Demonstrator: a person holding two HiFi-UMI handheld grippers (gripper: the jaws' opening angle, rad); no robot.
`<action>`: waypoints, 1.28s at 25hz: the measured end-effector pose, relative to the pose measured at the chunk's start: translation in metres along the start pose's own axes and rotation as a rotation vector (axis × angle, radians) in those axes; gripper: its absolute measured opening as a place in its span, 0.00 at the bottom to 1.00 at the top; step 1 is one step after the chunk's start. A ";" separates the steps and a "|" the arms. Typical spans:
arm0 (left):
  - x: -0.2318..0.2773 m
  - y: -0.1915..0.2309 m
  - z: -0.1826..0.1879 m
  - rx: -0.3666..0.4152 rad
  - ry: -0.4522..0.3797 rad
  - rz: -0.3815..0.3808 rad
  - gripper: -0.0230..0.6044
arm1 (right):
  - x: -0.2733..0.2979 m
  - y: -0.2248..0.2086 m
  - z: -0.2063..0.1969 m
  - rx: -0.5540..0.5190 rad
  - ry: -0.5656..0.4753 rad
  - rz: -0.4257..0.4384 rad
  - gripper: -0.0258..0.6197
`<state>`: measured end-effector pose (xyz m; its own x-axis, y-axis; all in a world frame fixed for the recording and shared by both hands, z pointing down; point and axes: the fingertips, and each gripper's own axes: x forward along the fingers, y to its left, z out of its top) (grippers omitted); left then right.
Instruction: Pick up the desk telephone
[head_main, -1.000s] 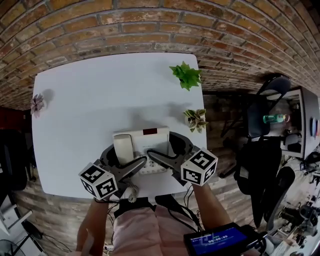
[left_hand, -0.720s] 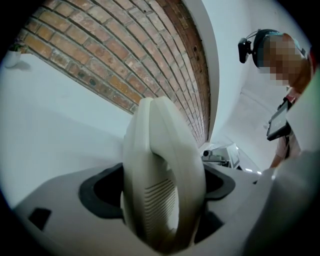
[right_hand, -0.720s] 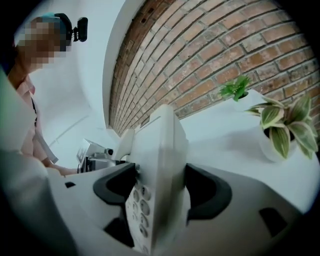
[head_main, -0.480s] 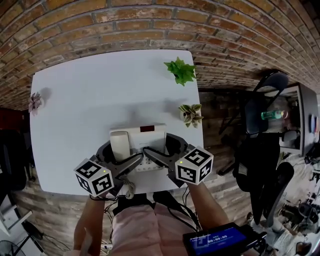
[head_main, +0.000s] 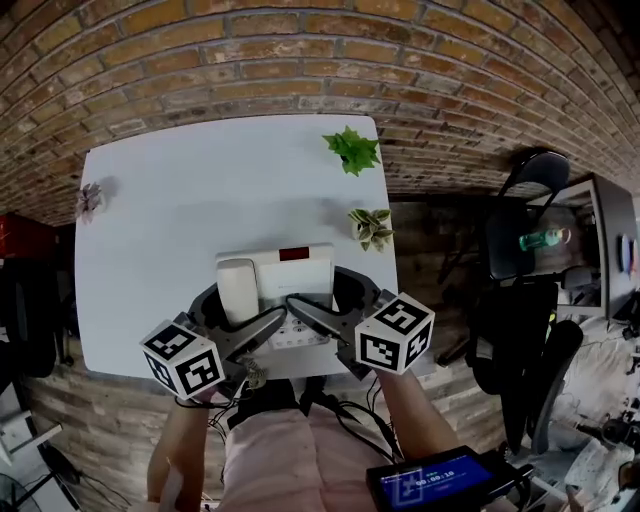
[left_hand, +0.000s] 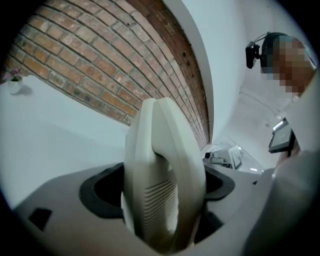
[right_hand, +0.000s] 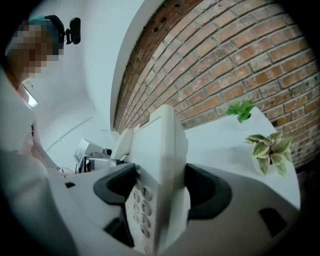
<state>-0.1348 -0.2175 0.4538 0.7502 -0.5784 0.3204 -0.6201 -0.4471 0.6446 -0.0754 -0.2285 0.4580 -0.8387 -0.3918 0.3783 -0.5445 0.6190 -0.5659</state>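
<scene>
A white square surface (head_main: 170, 200) stands against a brick wall, seen from above. A tiny potted plant (head_main: 90, 198) stands at its far left edge.

At the near edge, the left hand-held gripper (head_main: 238, 312) is clamped on the left end of a cream phone (head_main: 292, 268). Its own view shows the handset (left_hand: 167, 170) and the base under it filling the gap between the jaws.

The right hand-held gripper (head_main: 330, 305) holds the phone's right end, keypad side. Its jaws have just been closing and now sit fairly wide but firmly against the body.

Compared with a second ago, both hand-held grippers and the phone look closer to the head camera. The coiled cord (head_main: 255, 376) hangs below the near edge. This suggests the lift has begun. From above it is hard to be sure the base has fully left the surface.

Further right, a striped-leaf plant (head_main: 370, 228) stands near the phone's corner. A green plant (head_main: 352, 150) stands behind it, by the wall. A dark chair (head_main: 520, 235) stands on the floor beyond the surface's right edge.
</scene>
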 end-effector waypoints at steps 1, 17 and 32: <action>-0.003 -0.007 0.003 0.009 -0.007 0.000 0.76 | -0.005 0.006 0.004 -0.008 -0.005 0.003 0.54; -0.050 -0.133 0.035 0.125 -0.106 0.021 0.76 | -0.103 0.091 0.052 -0.151 -0.086 0.033 0.54; -0.069 -0.194 0.032 0.150 -0.163 0.025 0.76 | -0.157 0.127 0.058 -0.209 -0.136 0.044 0.54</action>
<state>-0.0738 -0.1126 0.2837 0.6949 -0.6875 0.2108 -0.6742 -0.5210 0.5234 -0.0135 -0.1279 0.2837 -0.8633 -0.4404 0.2466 -0.5047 0.7592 -0.4110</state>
